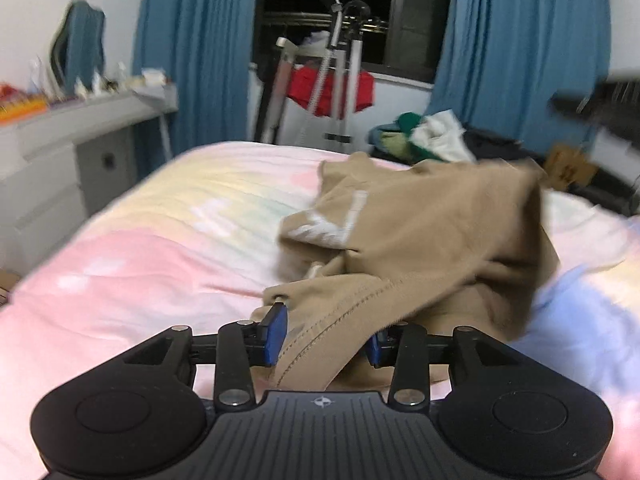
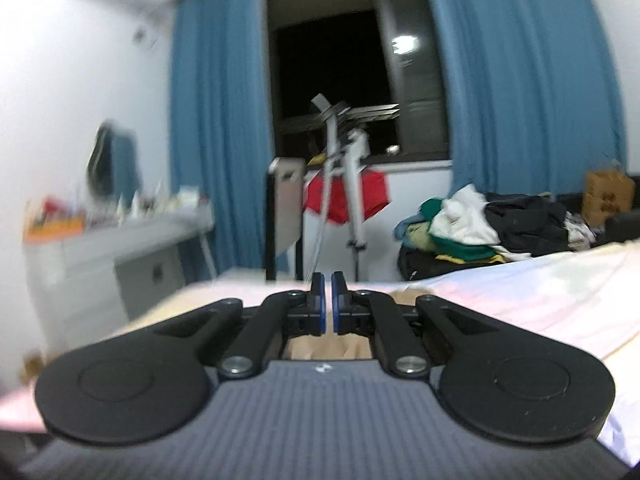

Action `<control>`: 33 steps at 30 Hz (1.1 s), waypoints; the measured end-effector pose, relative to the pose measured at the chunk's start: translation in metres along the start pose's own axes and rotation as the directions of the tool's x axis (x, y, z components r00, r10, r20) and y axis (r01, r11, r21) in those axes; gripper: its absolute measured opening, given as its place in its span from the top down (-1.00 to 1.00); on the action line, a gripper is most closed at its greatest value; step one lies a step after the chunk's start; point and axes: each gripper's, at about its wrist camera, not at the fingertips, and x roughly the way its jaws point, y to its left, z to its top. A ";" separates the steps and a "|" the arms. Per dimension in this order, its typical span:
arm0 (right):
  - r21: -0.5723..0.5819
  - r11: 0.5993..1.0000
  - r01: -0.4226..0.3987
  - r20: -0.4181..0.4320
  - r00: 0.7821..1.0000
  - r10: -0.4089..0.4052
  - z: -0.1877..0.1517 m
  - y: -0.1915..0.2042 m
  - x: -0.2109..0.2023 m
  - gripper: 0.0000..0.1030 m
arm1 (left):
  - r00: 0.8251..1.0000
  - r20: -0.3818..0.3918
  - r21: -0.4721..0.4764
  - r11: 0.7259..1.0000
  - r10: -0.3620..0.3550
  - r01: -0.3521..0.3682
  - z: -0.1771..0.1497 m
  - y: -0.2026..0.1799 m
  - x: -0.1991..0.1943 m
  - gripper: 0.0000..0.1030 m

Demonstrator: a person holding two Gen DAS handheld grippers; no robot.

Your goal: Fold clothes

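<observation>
A tan garment [image 1: 420,232] with white lettering lies crumpled on the pastel bedspread [image 1: 160,240]. My left gripper [image 1: 326,336] is open, its blue pads either side of the garment's stitched hem, which drapes between them. My right gripper [image 2: 328,304] is shut with nothing between its pads, held above the bed; a strip of the tan garment [image 2: 340,346] shows below its fingers. A dark blurred shape, probably the right gripper [image 1: 592,108], shows at the right edge of the left wrist view.
A pile of mixed clothes [image 2: 480,224] sits at the bed's far end. A drying rack with a red garment [image 1: 332,88] stands by the window between blue curtains. A grey desk [image 1: 60,140] with clutter runs along the left. A cardboard box [image 2: 608,196] stands at the right.
</observation>
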 end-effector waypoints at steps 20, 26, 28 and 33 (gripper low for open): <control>-0.580 0.735 -0.350 -0.335 0.926 0.176 -0.055 0.029 -0.046 -0.36 | 0.998 0.056 -0.184 0.982 -0.026 0.036 0.021 0.034 -0.011 0.19; -0.670 0.706 -0.229 -0.297 0.955 0.028 -0.078 0.050 -0.005 0.24 | 0.998 0.056 -0.177 0.983 -0.029 0.038 0.018 0.034 -0.012 0.19; -0.629 0.755 -0.187 -0.282 0.960 0.003 -0.076 0.053 0.014 0.89 | 0.998 0.059 -0.162 0.986 -0.022 0.031 0.016 0.032 -0.012 0.18; -0.284 0.954 -0.097 -0.151 0.987 0.055 -0.038 0.042 0.019 0.90 | 0.999 0.030 -0.111 0.994 -0.017 0.020 0.007 0.023 -0.003 0.04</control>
